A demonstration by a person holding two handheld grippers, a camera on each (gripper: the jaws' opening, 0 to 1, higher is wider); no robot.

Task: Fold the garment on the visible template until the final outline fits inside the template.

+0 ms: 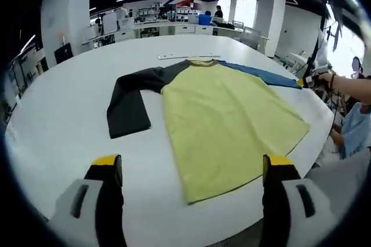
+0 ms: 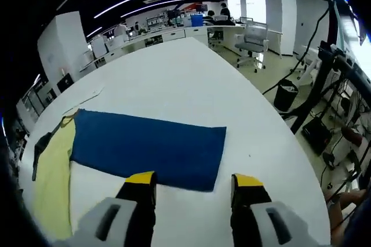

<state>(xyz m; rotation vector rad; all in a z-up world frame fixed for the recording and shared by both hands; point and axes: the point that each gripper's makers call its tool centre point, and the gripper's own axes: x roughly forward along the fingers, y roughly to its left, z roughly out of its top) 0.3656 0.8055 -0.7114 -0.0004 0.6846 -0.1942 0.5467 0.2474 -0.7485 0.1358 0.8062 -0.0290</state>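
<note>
Grey office chair, black bin, perhaps cables, distant desks

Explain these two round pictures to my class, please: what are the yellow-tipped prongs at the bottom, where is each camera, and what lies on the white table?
No robot arm is here. A person holds a two-pronged gripper in each hand, and a fisheye camera rides on each one, looking forward along its fingers.

The left gripper view looks along the left gripper, whose yellow-tipped fingers stand apart, holding nothing. Ahead, on the white table, a long-sleeved shirt lies flat: yellow-green body, black sleeve bent at the elbow, blue sleeve stretched out.

The right gripper view looks along the right gripper, also open and empty, poised just in front of that blue sleeve. A white strip lies beyond the collar. An office fills the background.
</note>
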